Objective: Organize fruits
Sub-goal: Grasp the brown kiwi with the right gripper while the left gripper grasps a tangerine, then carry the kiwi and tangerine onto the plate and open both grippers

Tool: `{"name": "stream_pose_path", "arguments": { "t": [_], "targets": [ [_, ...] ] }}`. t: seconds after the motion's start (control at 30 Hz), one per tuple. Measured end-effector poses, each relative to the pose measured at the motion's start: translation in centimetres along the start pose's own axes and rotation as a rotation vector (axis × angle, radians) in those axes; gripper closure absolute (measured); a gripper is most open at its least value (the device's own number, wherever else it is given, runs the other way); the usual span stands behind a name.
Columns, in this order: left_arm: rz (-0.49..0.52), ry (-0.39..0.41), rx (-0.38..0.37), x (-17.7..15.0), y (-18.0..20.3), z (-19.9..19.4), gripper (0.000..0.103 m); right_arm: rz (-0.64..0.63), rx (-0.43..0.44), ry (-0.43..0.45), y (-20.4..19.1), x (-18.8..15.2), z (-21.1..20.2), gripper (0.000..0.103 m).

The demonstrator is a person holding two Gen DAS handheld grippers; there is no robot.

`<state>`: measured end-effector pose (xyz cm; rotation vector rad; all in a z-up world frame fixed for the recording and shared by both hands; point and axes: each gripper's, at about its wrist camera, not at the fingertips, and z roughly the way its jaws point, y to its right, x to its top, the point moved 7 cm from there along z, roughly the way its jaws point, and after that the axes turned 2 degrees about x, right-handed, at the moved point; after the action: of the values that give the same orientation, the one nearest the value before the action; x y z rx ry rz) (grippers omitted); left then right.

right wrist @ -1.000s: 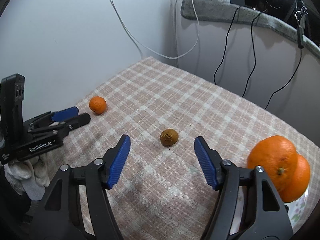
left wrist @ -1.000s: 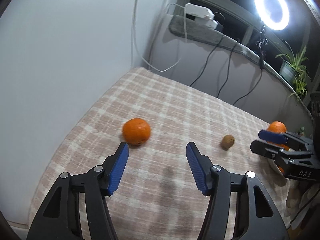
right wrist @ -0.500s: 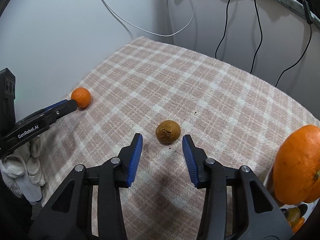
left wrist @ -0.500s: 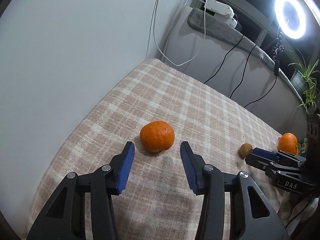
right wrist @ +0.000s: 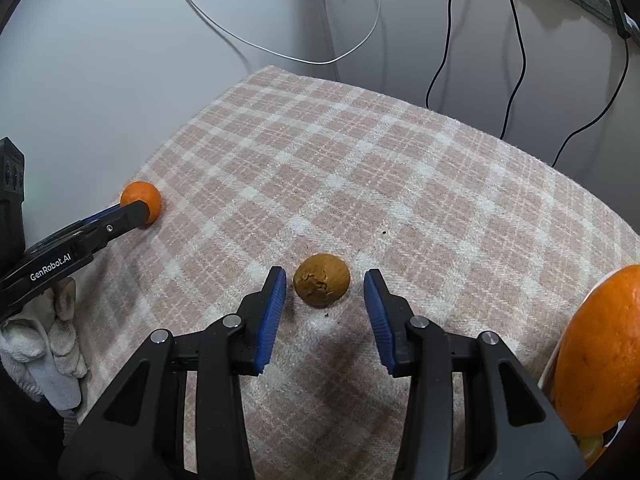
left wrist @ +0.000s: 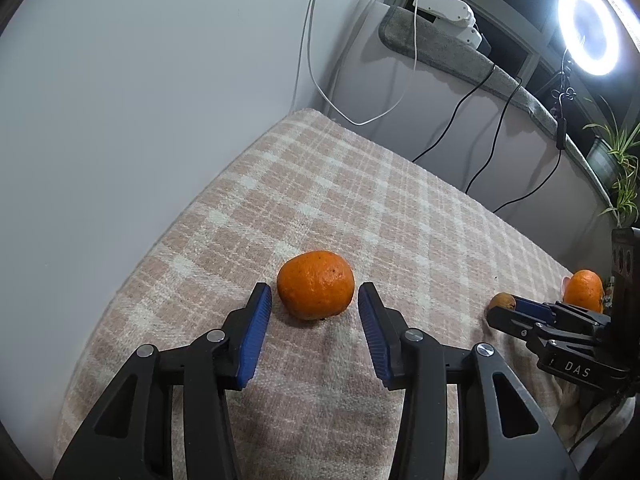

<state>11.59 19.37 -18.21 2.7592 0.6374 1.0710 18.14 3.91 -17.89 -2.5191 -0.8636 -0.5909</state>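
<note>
While both pairs of jaws stand narrow around their fruit without pressing it, the left gripper (left wrist: 314, 306) has the mandarin (left wrist: 316, 284) between its blue pads, a slim gap on either side, and its jaws are closing. It looks light and firm, with a pebbly, slightly shiny peel that should give a little; a hold across its widest middle seems safest, since higher up it could squirt out. The right gripper (right wrist: 325, 294) brackets a small brown fruit (right wrist: 322, 279), round, dull and cracked on its near face, lying closer to the left pad. That one seems light and fragile, so only a gentle squeeze at its sides. Both sit on the checked cloth (right wrist: 360, 168).
</note>
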Motion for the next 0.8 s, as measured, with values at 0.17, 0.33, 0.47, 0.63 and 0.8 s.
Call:
{"name": "stream_pose_path", "arguments": {
  "t": [0.17, 0.33, 0.47, 0.63, 0.8],
  "targets": [
    [0.006, -0.011, 0.001, 0.1, 0.1, 0.41, 0.064, -0.01, -0.002, -0.003, -0.08, 0.03, 0.16, 0.068],
    [0.008, -0.007, 0.005, 0.13, 0.09, 0.53, 0.064, -0.013, -0.002, -0.004, -0.21, 0.13, 0.2, 0.073],
    [0.011, -0.002, 0.007, 0.11, 0.09, 0.54, 0.065, -0.017, -0.008, -0.003, -0.34, 0.22, 0.24, 0.074],
    [0.018, 0.004, 0.01, 0.13, 0.12, 0.46, 0.065, -0.01, -0.002, -0.001, -0.4, 0.24, 0.22, 0.074],
    [0.024, 0.017, 0.005, 0.11, 0.36, -0.09, 0.066, -0.009, 0.011, 0.006, -0.58, 0.16, -0.21, 0.074]
  ]
}}
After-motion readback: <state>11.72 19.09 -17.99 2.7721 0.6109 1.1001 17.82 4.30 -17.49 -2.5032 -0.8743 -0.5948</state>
